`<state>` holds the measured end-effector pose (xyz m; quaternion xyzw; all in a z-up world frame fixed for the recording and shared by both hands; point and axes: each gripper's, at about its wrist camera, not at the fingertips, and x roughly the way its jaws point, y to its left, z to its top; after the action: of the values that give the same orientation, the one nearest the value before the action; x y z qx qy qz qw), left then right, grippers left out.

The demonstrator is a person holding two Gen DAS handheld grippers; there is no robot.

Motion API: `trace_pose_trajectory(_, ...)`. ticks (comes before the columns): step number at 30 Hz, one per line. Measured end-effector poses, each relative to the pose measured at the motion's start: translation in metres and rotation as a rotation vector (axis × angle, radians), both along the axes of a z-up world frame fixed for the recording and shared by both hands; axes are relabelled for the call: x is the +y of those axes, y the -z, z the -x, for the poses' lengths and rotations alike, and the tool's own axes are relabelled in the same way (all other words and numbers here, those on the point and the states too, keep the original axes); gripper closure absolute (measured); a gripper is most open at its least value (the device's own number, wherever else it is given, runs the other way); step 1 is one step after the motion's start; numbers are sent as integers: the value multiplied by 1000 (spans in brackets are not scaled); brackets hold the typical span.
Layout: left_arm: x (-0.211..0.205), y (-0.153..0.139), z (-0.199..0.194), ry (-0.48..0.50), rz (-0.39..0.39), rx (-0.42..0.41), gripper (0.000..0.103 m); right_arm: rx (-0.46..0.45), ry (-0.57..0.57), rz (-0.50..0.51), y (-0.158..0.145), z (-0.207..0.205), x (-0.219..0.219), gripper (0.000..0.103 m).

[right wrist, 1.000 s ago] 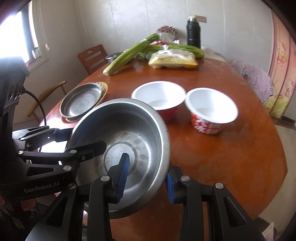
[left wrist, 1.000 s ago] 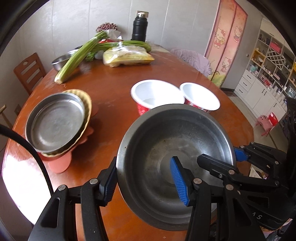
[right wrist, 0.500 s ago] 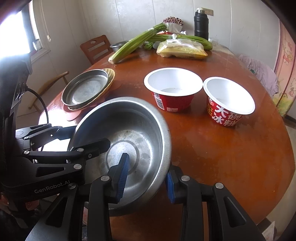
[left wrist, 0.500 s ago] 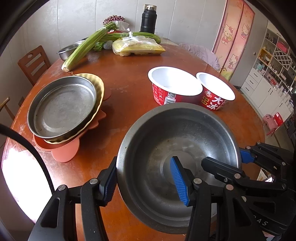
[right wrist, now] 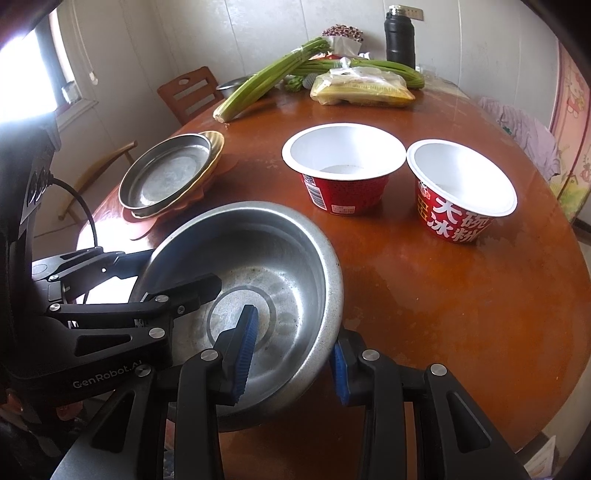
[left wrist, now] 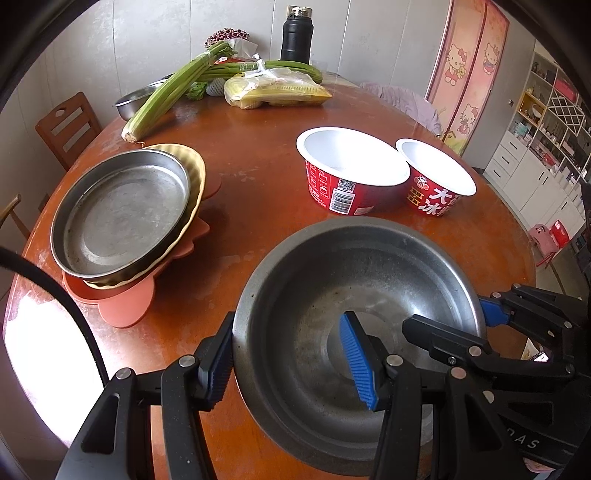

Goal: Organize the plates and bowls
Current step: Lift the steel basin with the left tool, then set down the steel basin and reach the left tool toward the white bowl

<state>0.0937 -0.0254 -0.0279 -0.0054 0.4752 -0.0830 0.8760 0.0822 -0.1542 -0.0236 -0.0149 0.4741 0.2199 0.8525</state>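
Note:
A large steel bowl (left wrist: 351,280) hangs just over the near part of the brown table (left wrist: 258,158), held from two sides. My left gripper (left wrist: 288,365) is shut on its left wall, one blue pad outside and one inside. My right gripper (right wrist: 291,360) is shut on the bowl (right wrist: 258,251) at its right rim. To the left lies a stack of plates (left wrist: 122,206), steel on yellow on orange, which the right wrist view shows as the plate stack (right wrist: 166,173). Behind the bowl stand two red paper bowls (left wrist: 351,166) (left wrist: 437,170), empty and white inside.
At the far end of the table (right wrist: 443,295) lie celery stalks (left wrist: 166,92), a bag of yellow food (left wrist: 277,92), a black flask (left wrist: 295,35) and a steel basin (left wrist: 136,99). A wooden chair (left wrist: 68,125) stands at the left, and shelves (left wrist: 546,122) at the right.
The bowl, held by both grippers, has sunk a little toward the table, and the red paper bowls' sides have come into view. Neither grip has changed.

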Motion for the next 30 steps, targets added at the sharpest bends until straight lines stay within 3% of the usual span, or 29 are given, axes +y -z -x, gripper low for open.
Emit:
trace_pose_trajectory(22, 6, -5, -4, -28, -17, -21, 46, 6, 20, -39, -2, -7, -6, 61)
trace_pose_trajectory(30, 11, -20, -2, -36, -11, -58, 45, -6, 39, -70, -12, -10, -15, 60)
